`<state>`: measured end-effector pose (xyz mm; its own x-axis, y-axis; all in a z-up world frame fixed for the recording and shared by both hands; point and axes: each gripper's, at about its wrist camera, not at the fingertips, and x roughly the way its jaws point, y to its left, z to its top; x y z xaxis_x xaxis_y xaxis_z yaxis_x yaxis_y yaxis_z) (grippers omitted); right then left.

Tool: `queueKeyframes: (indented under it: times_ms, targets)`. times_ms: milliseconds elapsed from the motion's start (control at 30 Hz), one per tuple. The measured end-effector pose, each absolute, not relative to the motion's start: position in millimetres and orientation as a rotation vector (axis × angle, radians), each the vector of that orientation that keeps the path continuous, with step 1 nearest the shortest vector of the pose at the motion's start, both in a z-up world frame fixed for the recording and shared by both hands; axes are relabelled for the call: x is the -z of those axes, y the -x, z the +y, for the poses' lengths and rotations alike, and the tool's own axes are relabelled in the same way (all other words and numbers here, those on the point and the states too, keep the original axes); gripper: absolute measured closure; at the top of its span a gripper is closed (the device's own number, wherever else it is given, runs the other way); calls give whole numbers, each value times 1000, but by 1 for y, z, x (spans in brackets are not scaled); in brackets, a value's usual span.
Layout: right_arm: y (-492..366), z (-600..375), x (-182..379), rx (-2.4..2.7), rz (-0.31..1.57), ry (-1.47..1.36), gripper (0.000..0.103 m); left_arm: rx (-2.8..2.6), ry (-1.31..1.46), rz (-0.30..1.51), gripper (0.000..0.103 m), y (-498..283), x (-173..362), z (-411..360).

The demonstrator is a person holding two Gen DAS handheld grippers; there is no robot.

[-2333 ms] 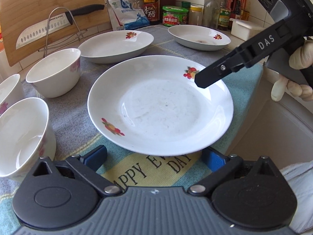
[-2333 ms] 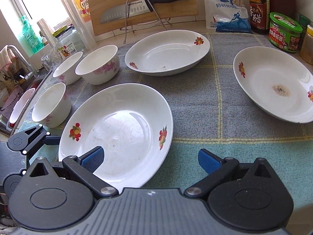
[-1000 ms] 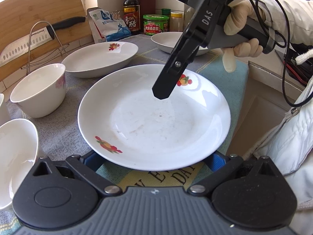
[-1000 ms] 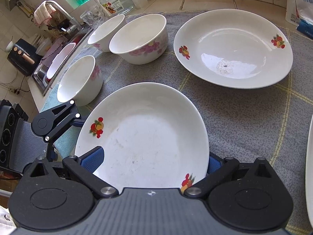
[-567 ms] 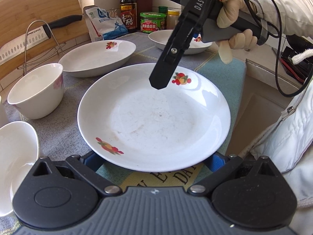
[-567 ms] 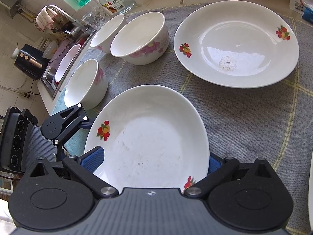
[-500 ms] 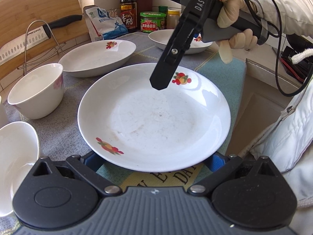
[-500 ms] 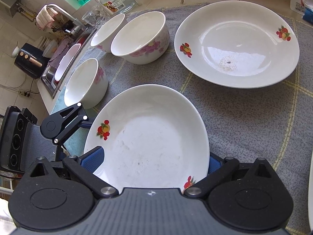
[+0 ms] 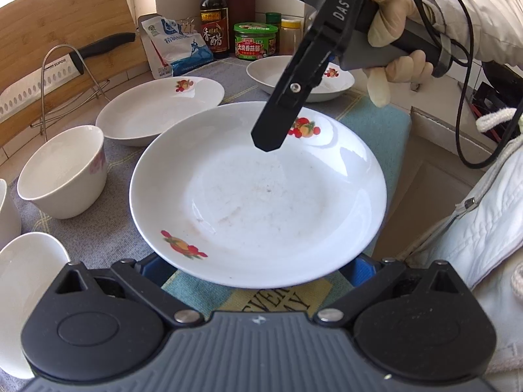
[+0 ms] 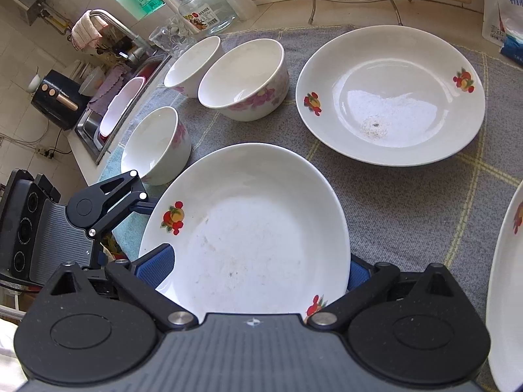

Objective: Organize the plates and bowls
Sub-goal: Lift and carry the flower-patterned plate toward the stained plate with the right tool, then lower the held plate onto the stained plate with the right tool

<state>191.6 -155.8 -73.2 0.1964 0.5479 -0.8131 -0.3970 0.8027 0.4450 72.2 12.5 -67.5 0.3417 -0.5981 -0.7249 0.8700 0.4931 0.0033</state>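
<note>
A white plate with fruit prints [image 9: 258, 192] [image 10: 251, 228] is held off the cloth between both grippers. My left gripper [image 9: 258, 268] is spread wide, its blue pads under the plate's near rim. My right gripper [image 10: 248, 271] is spread wide too, its pads at the opposite rim; one of its fingers [image 9: 284, 104] reaches over the plate. A second plate [image 9: 160, 111] [image 10: 389, 94] and a third plate [image 9: 300, 75] lie on the cloth. Three white bowls [image 10: 243, 78] [image 10: 157, 143] [image 10: 193, 60] stand to the left.
A cutting board [image 9: 62, 55] and a knife on a wire rack [image 9: 59, 65] stand at the back. Sauce bottle [image 9: 214, 16], green jar [image 9: 256, 40] and salt bag [image 9: 173, 45] line the wall. A sink [image 10: 114, 111] lies past the bowls. The counter edge [image 9: 402, 150] is at right.
The plate has been lifted a little and drawn closer between both grippers. My right gripper has tilted higher over it.
</note>
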Motion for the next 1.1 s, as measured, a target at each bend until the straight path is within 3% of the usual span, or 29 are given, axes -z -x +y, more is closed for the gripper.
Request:
queueKeyframes:
  times_ms: [1100]
  targets:
    - [-198,-342,44,-563,1060,-182,0,1037,-476,713,2,-135,43,-163]
